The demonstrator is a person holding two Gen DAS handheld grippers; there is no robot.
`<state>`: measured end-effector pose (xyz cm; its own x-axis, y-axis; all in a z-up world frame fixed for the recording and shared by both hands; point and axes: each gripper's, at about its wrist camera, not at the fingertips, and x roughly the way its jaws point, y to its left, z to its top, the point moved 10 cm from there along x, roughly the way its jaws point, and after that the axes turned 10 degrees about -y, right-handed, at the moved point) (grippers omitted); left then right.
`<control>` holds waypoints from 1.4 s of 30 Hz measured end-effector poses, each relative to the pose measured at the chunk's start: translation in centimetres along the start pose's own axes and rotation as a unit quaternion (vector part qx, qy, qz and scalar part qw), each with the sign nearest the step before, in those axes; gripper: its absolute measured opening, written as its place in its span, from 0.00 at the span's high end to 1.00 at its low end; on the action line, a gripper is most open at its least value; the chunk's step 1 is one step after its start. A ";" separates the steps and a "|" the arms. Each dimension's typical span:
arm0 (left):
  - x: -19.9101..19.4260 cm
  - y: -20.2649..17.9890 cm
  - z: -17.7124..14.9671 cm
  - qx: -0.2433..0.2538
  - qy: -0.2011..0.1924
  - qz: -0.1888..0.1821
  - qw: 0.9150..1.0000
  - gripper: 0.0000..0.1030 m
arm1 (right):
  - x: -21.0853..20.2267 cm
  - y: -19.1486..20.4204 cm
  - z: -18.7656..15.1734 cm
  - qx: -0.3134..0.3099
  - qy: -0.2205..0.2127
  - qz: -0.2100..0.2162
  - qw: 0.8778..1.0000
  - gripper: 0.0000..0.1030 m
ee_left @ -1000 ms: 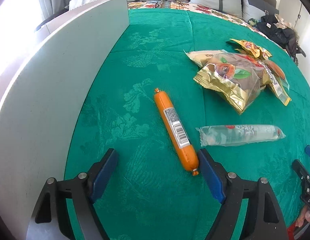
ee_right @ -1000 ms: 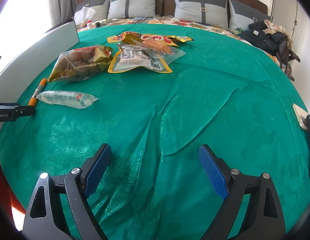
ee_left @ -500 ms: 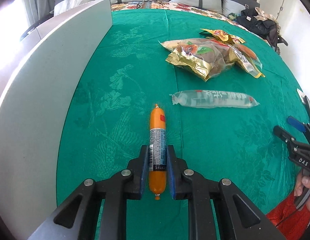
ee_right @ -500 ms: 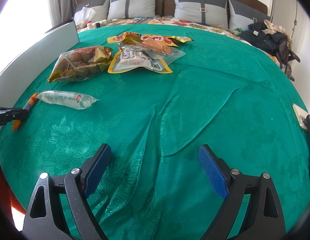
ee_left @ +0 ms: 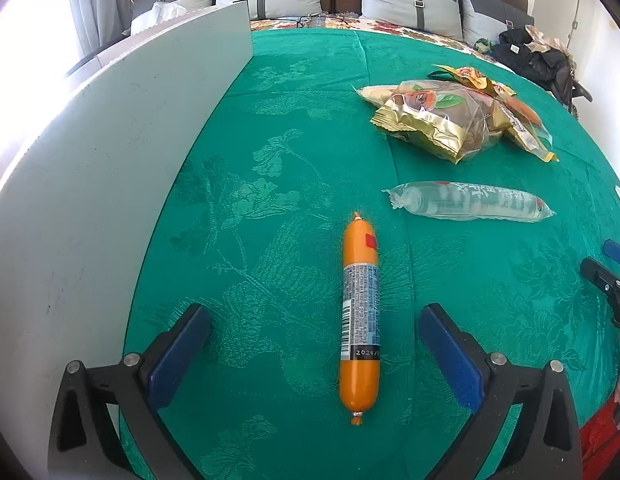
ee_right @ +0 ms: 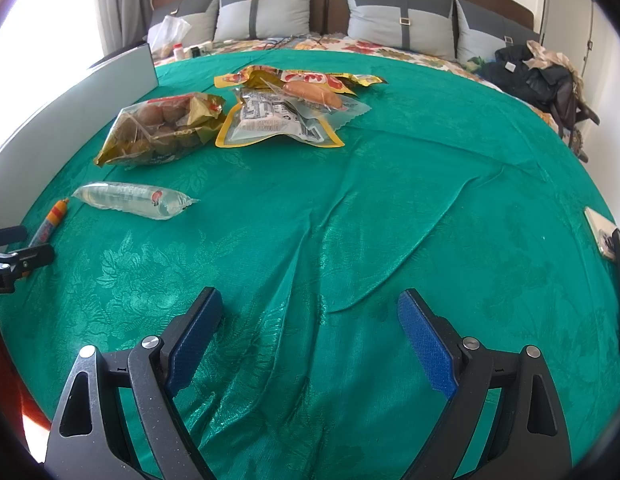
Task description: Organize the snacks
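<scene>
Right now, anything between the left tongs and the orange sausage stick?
Nothing visible. The left tongs are opening, and the orange sausage stick lies on the green cloth between the pads, touching neither.

orange sausage stick [ee_left: 359, 316] label shows a barcode and "2026/" on its black band, rest of the print too small to read, clear tube pack [ee_left: 469, 202] and snack bags [ee_right: 276, 120] carry unreadable print

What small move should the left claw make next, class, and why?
Probably draw back and away from the orange sausage stick. The left claw is opening, its pads clear of the stick, which lies flat on the green cloth, set apart from the snack pile.
</scene>
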<state>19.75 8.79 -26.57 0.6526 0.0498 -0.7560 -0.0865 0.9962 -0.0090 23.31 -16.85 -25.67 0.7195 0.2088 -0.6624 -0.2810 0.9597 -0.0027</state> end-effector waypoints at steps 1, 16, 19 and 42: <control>0.0 0.0 0.0 0.000 -0.001 0.000 1.000 0.00 | 0.0 0.0 0.0 0.000 0.000 0.000 1.000 0.10; -0.2 -0.1 0.0 0.005 -0.022 -0.001 1.000 0.00 | 0.0 0.0 0.0 0.000 -0.001 0.000 1.000 0.10; -0.2 -0.1 -0.1 0.005 -0.022 0.000 1.000 0.00 | 0.0 0.0 0.0 0.000 -0.001 0.000 1.000 0.10; -0.2 -0.1 0.0 0.005 -0.022 0.000 1.000 0.00 | 0.1 0.0 -0.1 0.000 -0.002 0.000 1.000 0.10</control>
<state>19.57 8.66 -26.43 0.6859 0.0525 -0.7258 -0.0790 0.9969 -0.0026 23.31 -16.82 -25.74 0.7221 0.2090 -0.6594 -0.2804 0.9599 -0.0027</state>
